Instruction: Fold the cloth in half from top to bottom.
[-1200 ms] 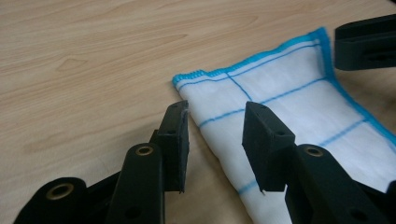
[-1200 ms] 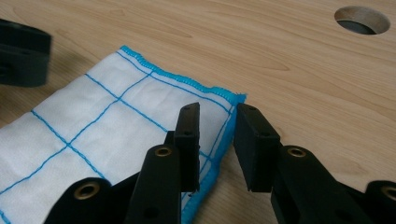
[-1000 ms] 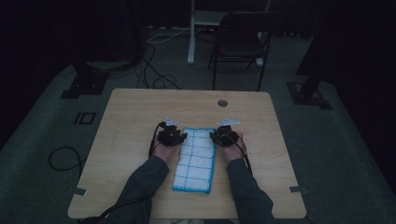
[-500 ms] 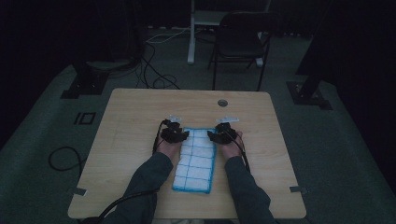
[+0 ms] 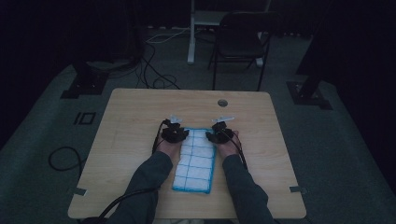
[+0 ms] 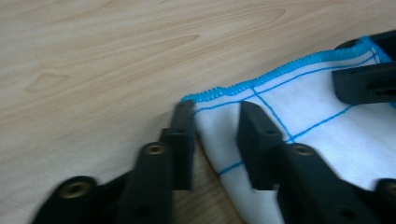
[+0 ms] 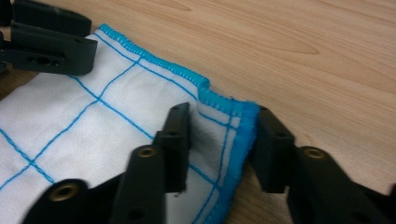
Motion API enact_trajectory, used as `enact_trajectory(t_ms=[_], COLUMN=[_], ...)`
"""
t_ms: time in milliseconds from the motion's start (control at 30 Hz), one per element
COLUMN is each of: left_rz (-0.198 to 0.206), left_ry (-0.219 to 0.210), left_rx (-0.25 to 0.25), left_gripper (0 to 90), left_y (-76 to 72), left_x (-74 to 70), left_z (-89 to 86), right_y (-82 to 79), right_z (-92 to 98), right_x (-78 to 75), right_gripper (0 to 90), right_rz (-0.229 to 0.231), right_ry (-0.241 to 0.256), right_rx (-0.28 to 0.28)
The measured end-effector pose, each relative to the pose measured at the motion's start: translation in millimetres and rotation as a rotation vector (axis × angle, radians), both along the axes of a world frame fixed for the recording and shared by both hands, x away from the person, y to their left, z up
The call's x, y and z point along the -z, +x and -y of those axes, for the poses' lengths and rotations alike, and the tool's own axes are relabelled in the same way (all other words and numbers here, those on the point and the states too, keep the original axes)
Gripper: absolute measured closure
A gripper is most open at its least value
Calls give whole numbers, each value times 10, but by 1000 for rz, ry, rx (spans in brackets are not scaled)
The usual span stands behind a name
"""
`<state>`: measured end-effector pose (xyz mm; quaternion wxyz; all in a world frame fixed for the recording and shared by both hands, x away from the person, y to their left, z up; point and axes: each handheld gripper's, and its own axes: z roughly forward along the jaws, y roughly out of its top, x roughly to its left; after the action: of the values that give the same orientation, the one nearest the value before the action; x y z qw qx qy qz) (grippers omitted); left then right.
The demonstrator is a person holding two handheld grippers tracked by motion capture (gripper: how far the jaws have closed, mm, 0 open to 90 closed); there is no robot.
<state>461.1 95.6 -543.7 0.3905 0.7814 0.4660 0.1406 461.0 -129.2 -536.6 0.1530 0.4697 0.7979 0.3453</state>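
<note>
A white cloth (image 5: 196,163) with a blue grid and blue hem lies folded in a long strip on the wooden table (image 5: 140,116). My left gripper (image 5: 175,133) is at its far left corner and my right gripper (image 5: 219,133) at its far right corner. In the left gripper view the left gripper (image 6: 217,130) is open, its jaws astride the cloth (image 6: 317,121) corner. In the right gripper view the right gripper (image 7: 222,140) is open, with the bunched hem of the cloth (image 7: 93,121) between its jaws. Each gripper view shows the other gripper's jaws farther along the hem.
A round cable hole (image 5: 222,102) sits near the table's far edge. Behind the table stand a dark chair (image 5: 243,42) and a white post (image 5: 192,32). Cables (image 5: 60,156) and black stand bases (image 5: 86,84) lie on the floor around it.
Both grippers have stayed at the cloth's far corners, shifting only slightly. The cloth lies as before.
</note>
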Motion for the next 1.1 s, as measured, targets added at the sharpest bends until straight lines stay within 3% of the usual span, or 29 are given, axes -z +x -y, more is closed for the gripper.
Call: enact_trajectory(t_ms=[167,367,533,667,733,1100], left_rz=[-33,-52,-86,-70,-57,3], left_ry=[-31,-23,-63,-117,-118,-155], left_rx=[-21,-29,-27,-36,-28,-22], left_gripper=[820,867,878,880,881,881], left_y=[-9,-6,37,40,38,32], left_x=[0,-21,-43,-112,-167,-385], left_z=[10,36,-12,-56,-56,-96], right_y=[28,42,49,83,90,96], right_z=[23,6,-2,55,79,120], right_x=[0,-3,-8,-21,-45,-311], right_gripper=[763,819,843,846,848,852], right_rz=[-24,-28,-15,-17,-14,61], right_ry=[37,34,27,87,115,159], right_rx=[3,-15,-26,-21,-14,-25])
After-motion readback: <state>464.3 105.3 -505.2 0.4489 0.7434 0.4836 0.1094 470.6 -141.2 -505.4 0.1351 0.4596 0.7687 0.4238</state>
